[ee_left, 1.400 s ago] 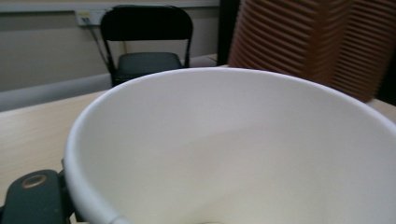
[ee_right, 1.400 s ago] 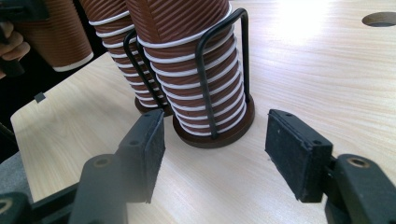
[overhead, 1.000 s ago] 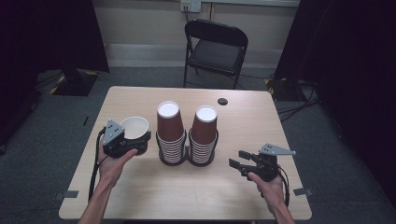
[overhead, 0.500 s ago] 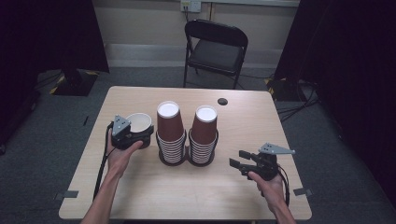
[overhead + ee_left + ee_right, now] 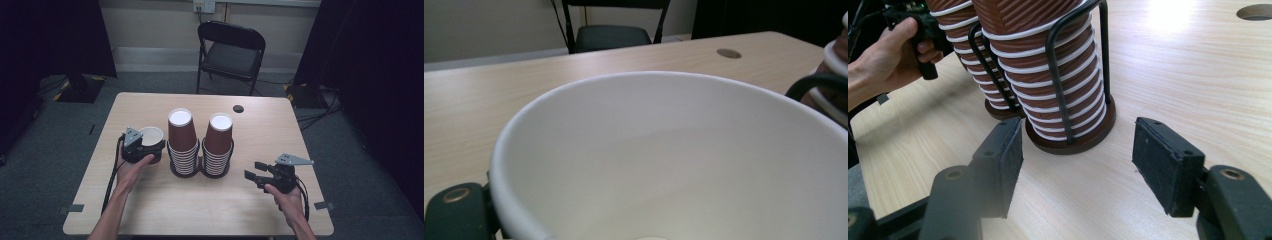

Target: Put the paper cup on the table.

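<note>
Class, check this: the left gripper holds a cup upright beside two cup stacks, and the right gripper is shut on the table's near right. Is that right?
Not quite: the right gripper is open, jaws wide apart with nothing between, as the right gripper view shows. The left gripper does hold a cup upright beside the two stacks.

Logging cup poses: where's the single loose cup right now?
In the high view, the loose cup sits upright at the table's left, held in the left hand-held gripper, just left of the left cup stack.

Light wooden rectangular desk [image 5: 150, 200], small dark round grommet hole [image 5: 238, 108] near far edge. Two stacks of ribbed brown paper cups [image 5: 182, 142] in black wire holders [image 5: 1068, 75] standing side by side mid-desk, round bases touching.
</note>
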`<action>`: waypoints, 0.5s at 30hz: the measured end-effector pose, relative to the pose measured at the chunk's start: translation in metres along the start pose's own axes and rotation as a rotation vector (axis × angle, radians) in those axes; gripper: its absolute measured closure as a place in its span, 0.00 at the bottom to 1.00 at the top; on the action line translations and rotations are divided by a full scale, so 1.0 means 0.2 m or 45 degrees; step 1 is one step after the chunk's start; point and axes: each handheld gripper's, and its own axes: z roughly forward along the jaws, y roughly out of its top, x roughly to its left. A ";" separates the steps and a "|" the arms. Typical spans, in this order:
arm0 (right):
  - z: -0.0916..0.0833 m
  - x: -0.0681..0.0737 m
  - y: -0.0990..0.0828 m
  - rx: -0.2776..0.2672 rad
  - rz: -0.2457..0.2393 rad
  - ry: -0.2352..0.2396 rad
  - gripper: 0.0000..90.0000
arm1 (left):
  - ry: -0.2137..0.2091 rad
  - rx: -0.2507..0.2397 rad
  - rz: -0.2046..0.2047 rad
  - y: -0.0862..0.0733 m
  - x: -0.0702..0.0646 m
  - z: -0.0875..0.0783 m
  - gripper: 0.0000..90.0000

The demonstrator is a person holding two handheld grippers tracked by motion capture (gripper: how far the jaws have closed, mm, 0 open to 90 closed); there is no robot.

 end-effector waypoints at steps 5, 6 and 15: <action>0.00 0.00 0.00 0.000 -0.001 -0.003 0.40 | 0.003 0.008 0.000 -0.03 0.01 0.01 0.10; 0.00 0.00 0.00 -0.001 -0.003 -0.004 0.40 | 0.004 0.010 -0.003 -0.03 0.01 0.01 0.10; 0.00 0.01 0.00 0.001 -0.005 -0.003 0.40 | -0.007 0.071 0.044 -0.05 -0.01 -0.02 0.10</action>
